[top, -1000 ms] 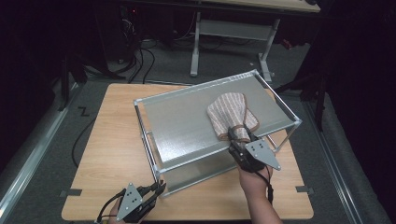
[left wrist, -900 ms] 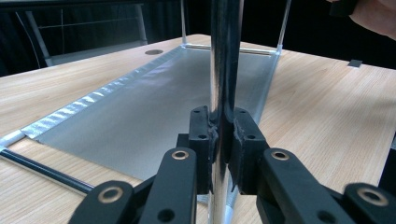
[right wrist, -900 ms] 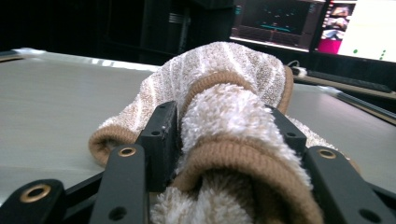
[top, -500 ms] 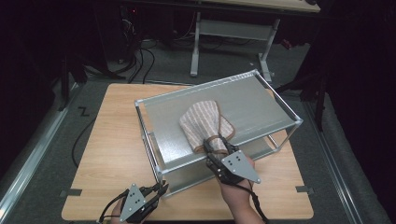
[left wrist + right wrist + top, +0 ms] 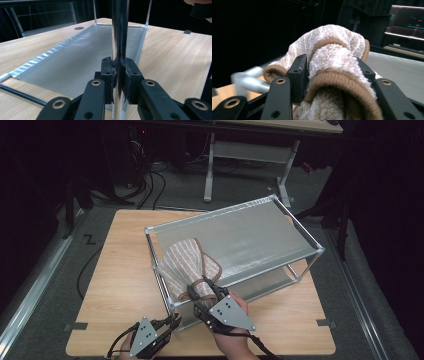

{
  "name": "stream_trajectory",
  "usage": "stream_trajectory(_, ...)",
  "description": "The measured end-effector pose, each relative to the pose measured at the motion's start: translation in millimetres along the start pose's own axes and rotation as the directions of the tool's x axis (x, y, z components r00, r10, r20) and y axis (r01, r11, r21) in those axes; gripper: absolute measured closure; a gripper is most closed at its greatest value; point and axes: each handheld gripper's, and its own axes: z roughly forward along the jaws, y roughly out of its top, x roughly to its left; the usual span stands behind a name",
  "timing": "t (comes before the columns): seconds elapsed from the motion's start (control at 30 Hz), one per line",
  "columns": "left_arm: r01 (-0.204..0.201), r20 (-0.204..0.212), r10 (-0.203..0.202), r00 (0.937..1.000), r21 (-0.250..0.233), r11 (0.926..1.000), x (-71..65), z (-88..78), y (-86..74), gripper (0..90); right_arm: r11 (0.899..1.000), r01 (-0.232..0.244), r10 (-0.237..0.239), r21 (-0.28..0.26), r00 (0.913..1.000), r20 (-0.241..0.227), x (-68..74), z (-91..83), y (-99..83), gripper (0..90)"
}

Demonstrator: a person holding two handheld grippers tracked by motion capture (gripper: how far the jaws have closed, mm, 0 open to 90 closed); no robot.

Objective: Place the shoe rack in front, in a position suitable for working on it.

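left fingers (image 5: pixel 119 72) clamp rack post (image 5: pixel 120 32) | right fingers (image 5: pixel 332 72) grip towel (image 5: pixel 185 265)

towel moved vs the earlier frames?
Yes. The towel, clamped in the right gripper, has slid from the rack's right side across the top shelf to its near-left corner.

Terry cloth, polished metal and pale wood

The striped towel (image 5: pixel 186 266) is looking fluffy and looped, edged in ribbed tan binding; the rack's post (image 5: pixel 120 37) is gleaming mirror-smooth, its shelf (image 5: pixel 250 237) showing matt silvery sheeting; the table (image 5: pixel 115 270) is showing smooth woodgrain.
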Motion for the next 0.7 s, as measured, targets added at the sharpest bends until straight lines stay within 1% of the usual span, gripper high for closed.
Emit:
stream_trajectory(0.1, 0.002, 0.001, -0.002, 1.0000, -0.001, 1.0000, 0.1, 0.2, -0.1, 79.7, 1.000, 0.012, -0.013, -0.008, 0.9997, -0.022, 8.8, 0.8, 1.0, 53.4)
stream_trajectory(0.17, 0.002, 0.001, -0.002, 1.0000, 0.000, 1.0000, 0.0, 0.3, 0.0, 79.7, 1.000, 0.015, -0.016, -0.008, 0.9994, -0.031, 11.7, 0.8, 1.3, 55.3)
stream_trajectory(0.23, 0.002, 0.000, -0.002, 1.0000, 0.000, 1.0000, 0.0, 0.2, 0.1, 79.8, 1.000, 0.016, -0.017, -0.008, 0.9994, -0.030, 12.1, 0.8, 1.3, 58.5)
stream_trajectory(0.33, 0.005, -0.001, -0.005, 1.0000, 0.005, 1.0000, -0.2, -0.2, 0.7, 79.8, 0.999, 0.032, -0.032, -0.016, 0.9993, -0.018, 12.9, 0.5, 0.1, 62.9)
stream_trajectory(0.4, 0.003, -0.005, -0.003, 1.0000, 0.007, 1.0000, -0.5, -0.6, 1.0, 79.7, 0.999, 0.035, -0.035, -0.012, 0.9993, -0.009, 9.6, 1.1, 0.5, 64.1)
stream_trajectory(0.5, 0.000, -0.009, 0.000, 1.0000, 0.010, 0.9999, -0.4, -1.3, 0.8, 79.7, 1.000, 0.021, -0.021, -0.002, 0.9996, 0.017, -3.9, 0.7, -0.3, 64.5)
stream_trajectory(0.53, 0.010, -0.008, -0.010, 0.9999, 0.011, 0.9999, 0.0, -1.2, 0.9, 79.7, 1.000, 0.018, -0.018, 0.001, 0.9992, 0.036, -10.6, -0.5, -1.2, 64.6)
stream_trajectory(0.6, 0.021, -0.008, -0.021, 0.9997, 0.020, 0.9996, 1.5, -1.4, 1.9, 80.0, 1.000, -0.004, 0.003, 0.008, 0.9972, 0.075, -26.4, -4.1, -3.5, 64.8)
stream_trajectory(0.63, 0.024, -0.010, -0.024, 0.9997, 0.021, 0.9995, 1.9, -1.2, 2.0, 80.0, 1.000, -0.007, 0.006, 0.012, 0.9954, 0.096, -34.9, -6.6, -4.8, 64.8)
stream_trajectory(0.7, 0.025, -0.012, -0.024, 0.9996, 0.026, 0.9994, 2.6, -1.2, 2.3, 80.0, 1.000, -0.014, 0.012, 0.013, 0.9900, 0.140, -53.0, -12.2, -8.7, 64.7)
